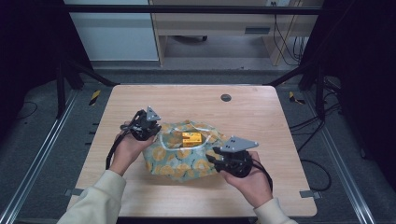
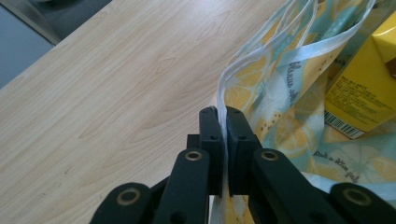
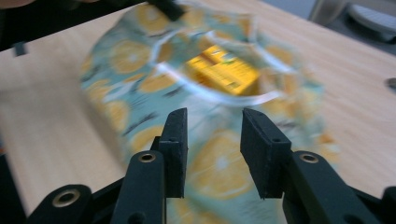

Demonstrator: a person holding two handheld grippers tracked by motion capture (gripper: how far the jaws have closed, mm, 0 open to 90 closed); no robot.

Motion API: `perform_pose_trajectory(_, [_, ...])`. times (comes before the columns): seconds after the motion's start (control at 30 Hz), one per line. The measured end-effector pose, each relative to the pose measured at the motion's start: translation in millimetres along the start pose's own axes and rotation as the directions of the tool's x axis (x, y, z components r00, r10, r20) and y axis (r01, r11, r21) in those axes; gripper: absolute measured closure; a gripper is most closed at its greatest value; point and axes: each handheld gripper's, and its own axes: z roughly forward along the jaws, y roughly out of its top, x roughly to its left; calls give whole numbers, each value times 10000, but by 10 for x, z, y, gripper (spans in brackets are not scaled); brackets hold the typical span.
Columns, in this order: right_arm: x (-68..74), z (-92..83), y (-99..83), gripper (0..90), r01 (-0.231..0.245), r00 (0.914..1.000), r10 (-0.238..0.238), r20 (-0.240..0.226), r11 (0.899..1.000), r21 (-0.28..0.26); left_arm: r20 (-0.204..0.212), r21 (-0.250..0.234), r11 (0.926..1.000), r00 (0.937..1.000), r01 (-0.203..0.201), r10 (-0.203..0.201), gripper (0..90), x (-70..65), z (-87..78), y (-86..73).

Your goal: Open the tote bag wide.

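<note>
- High view: a bag [image 1: 184,156] with an orange-slice print lies near the middle of the wooden surface [image 1: 252,116], between the two hands. Its mouth faces up, and a yellow carton [image 1: 192,136] sits inside it, toward the far side.
- High view: the left tongs [image 1: 147,129] are at the bag's left far corner, touching it. The right tongs [image 1: 219,157] are at its right near side. Each hand is close to its own side, so neither is clearly nearer to the bag. The carton lies closer to the left tongs.
- Left gripper view: the left tongs [image 2: 223,122] are clenched on the white strap [image 2: 261,51] of the bag. The thin bands pass between the two black jaws and rise away to the upper right. The yellow carton [image 2: 362,88] stands to the right of the jaws, inside the bag [image 2: 289,140].
- Right gripper view: the right tongs [image 3: 214,140] are released. The jaws stand apart with a clear gap, and the pads do not press on anything. The picture is blurred.
- Right gripper view: the bag [image 3: 154,79] lies straight ahead of these jaws and just beyond them, its open mouth and the carton [image 3: 224,72] farther on. I judge that the next move depends on this: the right side of the strap lies ahead of the right tongs, so they must go forward to take it.
</note>
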Motion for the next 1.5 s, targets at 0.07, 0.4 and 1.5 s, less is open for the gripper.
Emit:
perform_pose_trajectory(0.07, [-126, 19, 65, 604, -3, 9986, 4, 530, 10000, -19, -17, -124, 9998, 9999, 124, -124, 879, 25, -25, -11])
perform_pose_trajectory(0.4, [-500, 423, 82, 595, -723, 9936, 607, 948, 9897, 1239, 148, -299, 9987, 9991, 406, -401, 882, 77, -67, -84])
perform_pose_trajectory(1.5, [9, -127, -165, 900, 75, 10000, -75, -22, 9999, 78, 1426, -1759, 9842, 9886, -224, 480, 883, -401, -818, -575])
